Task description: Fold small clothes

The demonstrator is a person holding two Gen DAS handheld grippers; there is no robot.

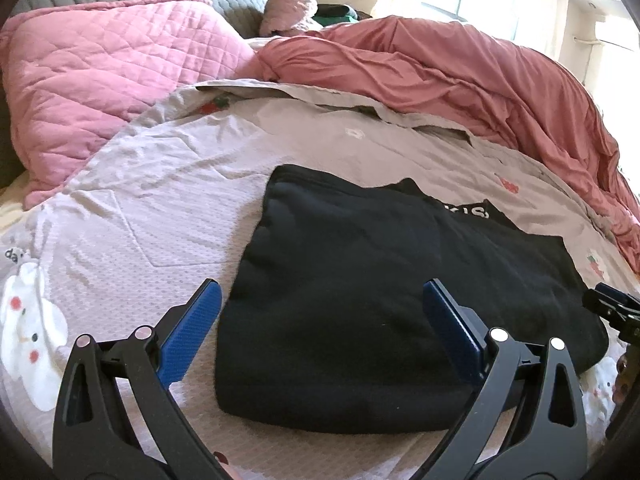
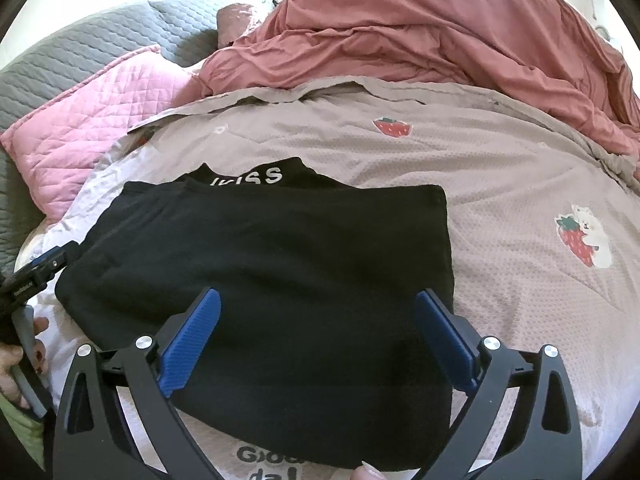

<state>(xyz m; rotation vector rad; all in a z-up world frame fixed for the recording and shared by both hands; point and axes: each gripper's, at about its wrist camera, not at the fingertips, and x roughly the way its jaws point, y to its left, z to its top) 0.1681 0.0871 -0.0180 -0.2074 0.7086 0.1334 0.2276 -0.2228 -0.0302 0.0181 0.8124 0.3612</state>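
Lying flat: soft blk folded garment [image 2: 260,256]

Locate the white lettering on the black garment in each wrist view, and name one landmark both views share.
Left wrist view: the white lettering sits right of centre, at the far edge of the black garment.
Right wrist view: the lettering sits left of centre, at the garment's far edge.
Shared landmark: the rumpled red duvet beyond it.

The black garment [image 2: 256,264] lies flat on the bed's grey printed cover [image 2: 500,184], folded into a rough rectangle with soft, rounded edges; a layer beneath shows past its far edge, bearing white lettering [image 2: 250,178]; the fabric looks thick and matte.
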